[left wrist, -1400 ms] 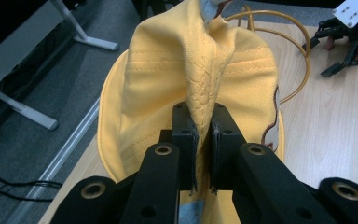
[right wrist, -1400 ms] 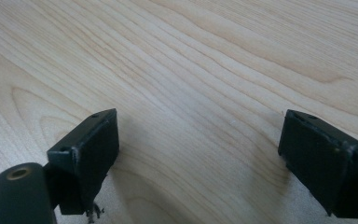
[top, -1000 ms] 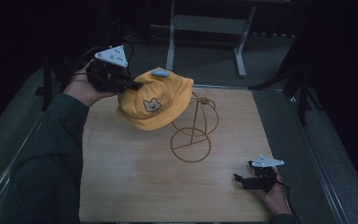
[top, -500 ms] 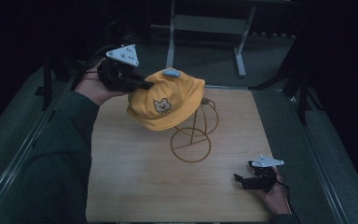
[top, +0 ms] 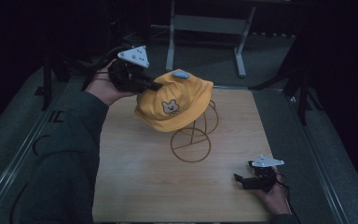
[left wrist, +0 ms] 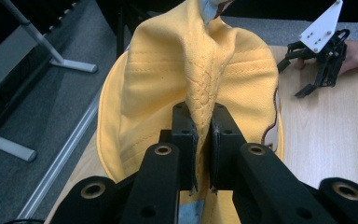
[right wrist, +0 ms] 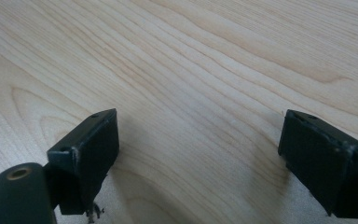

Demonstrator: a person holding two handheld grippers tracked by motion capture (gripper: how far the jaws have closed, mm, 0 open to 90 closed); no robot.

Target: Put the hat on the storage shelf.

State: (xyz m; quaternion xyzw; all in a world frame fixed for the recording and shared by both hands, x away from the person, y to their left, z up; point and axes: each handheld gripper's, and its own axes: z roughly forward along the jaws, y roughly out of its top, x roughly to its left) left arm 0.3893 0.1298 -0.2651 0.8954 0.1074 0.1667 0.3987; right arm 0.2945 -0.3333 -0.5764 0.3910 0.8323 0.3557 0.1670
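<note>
My left gripper (top: 142, 85) sits at about ten o'clock over the wooden table (top: 135, 182), and its jaws are pinched tight on a fold of the yellow cap (top: 175, 102). In the left gripper view that fold of fabric (left wrist: 200, 100) rises straight up between the two black pads. The cap, with its small bear face on the front and a pale blue button on top, hangs in the air above the gold wire hat stand (top: 192, 140), which stands near the middle of the table. The cap's lower edge looks close to the top loop of the stand, but I cannot tell whether it touches the wire.

Down at five o'clock, my right gripper (top: 251, 179) rests low on the table by the near edge, jaws spread wide with bare wood between them.

As I judge it, picking up the cap is done and the carry is nearly over. What is left is to lower the crown onto the stand, let go, and check that it sits straight.
</note>
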